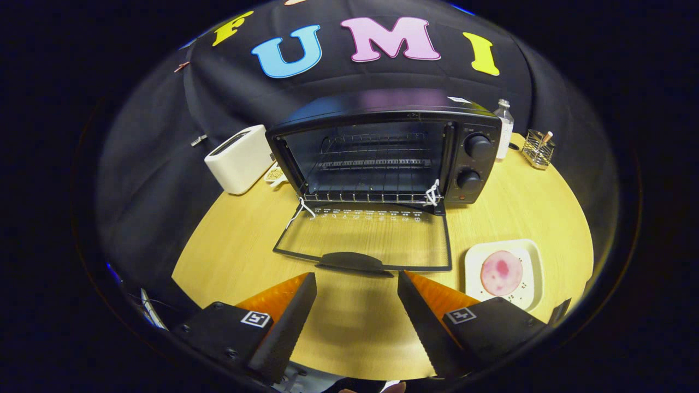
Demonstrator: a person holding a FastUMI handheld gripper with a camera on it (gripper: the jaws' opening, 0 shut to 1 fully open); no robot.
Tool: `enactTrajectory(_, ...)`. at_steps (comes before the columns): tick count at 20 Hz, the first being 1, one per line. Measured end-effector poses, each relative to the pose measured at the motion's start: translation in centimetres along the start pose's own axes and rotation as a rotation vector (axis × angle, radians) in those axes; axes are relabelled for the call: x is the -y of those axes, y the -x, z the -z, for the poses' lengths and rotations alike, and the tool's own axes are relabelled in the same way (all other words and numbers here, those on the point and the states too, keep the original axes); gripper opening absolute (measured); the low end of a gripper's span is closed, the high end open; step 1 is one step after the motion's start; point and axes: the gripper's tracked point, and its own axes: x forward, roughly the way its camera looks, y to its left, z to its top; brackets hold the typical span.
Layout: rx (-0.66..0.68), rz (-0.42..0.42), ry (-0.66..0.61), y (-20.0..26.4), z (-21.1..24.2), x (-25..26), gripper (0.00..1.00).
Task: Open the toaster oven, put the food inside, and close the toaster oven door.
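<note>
The food, a round pink slice (501, 273) that looks like ham or sausage, lies flat on a square white plate (532, 261) on the wooden table (546, 213). The plate sits just ahead of the right finger (423, 300) and off to its outer side, not between the two fingers. The gripper (357, 284) hangs over the table's near edge with its fingers spread wide and nothing between them but bare tabletop.

Directly ahead of the fingers the black toaster oven (382, 147) stands open. Its glass door (366, 240) is folded down flat onto the table, with the door handle (352, 261) just beyond the fingertips. A wire rack (371, 164) shows inside the cavity, and two knobs (478, 146) sit on the oven's right panel.

Left of the oven stands a white pop-up toaster (240, 158). Behind its right side are a clear bottle (504, 128) and a small wire holder (538, 147).
</note>
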Motion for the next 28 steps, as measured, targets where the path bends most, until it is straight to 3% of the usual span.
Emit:
enactTrajectory(7, -0.151, 0.002, -0.046, 4.8, 1.5, 11.8, 0.99)
enactTrajectory(10, -0.229, -0.049, -0.068, 5.8, 2.1, 15.9, 0.99)
enactTrajectory(17, -0.377, -0.133, -0.15, 4.4, 2.8, 25.0, 0.97)
enactTrajectory(26, -0.563, -0.309, -0.331, 0.5, 4.8, 28.2, 0.88)
enactTrajectory(27, -0.571, -0.327, -0.357, 0.2, 4.8, 28.1, 0.79)
enactTrajectory(28, -0.575, -0.335, -0.371, -0.1, 4.7, 28.0, 0.76)
